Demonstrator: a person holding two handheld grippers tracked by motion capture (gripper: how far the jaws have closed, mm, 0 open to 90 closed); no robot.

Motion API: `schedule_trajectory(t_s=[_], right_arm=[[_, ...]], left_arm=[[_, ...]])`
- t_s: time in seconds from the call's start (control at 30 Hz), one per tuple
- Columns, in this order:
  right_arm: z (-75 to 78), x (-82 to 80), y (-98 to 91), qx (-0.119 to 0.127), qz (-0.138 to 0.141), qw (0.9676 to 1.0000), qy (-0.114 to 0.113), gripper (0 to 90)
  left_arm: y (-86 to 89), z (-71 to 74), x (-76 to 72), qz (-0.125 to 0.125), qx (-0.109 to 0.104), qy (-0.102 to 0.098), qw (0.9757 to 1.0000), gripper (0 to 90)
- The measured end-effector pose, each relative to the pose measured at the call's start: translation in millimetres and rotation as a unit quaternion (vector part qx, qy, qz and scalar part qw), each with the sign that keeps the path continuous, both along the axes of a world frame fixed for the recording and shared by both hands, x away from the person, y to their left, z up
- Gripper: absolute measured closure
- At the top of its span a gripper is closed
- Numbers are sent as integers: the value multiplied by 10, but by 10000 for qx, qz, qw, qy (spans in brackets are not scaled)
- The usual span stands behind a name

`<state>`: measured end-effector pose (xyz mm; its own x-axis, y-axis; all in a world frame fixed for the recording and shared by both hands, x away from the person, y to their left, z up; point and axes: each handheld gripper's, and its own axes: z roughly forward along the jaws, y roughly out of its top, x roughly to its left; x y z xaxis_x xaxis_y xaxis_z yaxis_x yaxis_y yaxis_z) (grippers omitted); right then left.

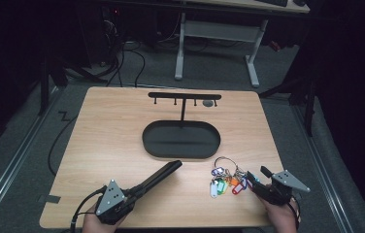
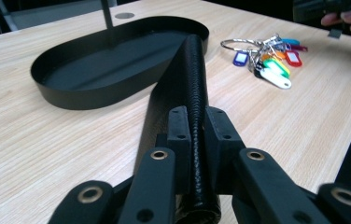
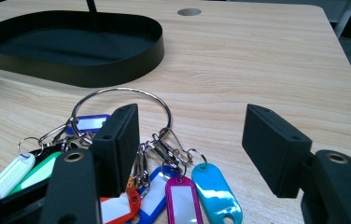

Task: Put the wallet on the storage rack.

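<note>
In the lower left of the high view, the left gripper (image 1: 139, 188) has its jaws closed tight on a long black rod (image 1: 163, 173) that slants toward the centre of the frame, its far end near the rim of the black oval tray (image 1: 180, 154). The left gripper view adds detail: the rod (image 2: 196, 84) has a ribbed surface, is pinched between the two pads, and reaches up the frame to the tray wall (image 2: 94, 95).

At lower right in the high view, the right gripper (image 1: 258, 180) sits beside a bunch of coloured key tags (image 1: 225, 182) on a metal ring (image 1: 225, 160), all lying on the wooden table (image 1: 112, 131). The right gripper view shows its jaws wide apart and gripping nothing; the ring (image 3: 122, 100) and tags (image 3: 183, 193) lie at and around the left-hand jaw in the lower left of that frame.

A black hook stand (image 1: 184, 97) rises from the tray at upper centre of the high view.
</note>
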<state>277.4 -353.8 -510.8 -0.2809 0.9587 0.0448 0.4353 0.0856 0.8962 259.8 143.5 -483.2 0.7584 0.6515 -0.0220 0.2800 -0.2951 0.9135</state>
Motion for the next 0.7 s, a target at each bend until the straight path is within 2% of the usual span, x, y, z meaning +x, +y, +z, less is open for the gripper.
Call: schedule_trajectory(t_s=[0.1,0.23,0.57,0.7], right_arm=[[-4,3,17,-14,19,10000,18,368],[-6,3,21,-24,17,10000,23,368],[-18,6,48,-36,37,10000,64,368],[-24,10,50,-42,42,9999,84,368]], left_arm=[[95,-10,53,117,-243,103,9996,816],[228,-18,116,277,-440,163,9985,814],[399,-52,224,460,-737,298,9958,805],[438,-76,257,456,-836,339,9949,795]])
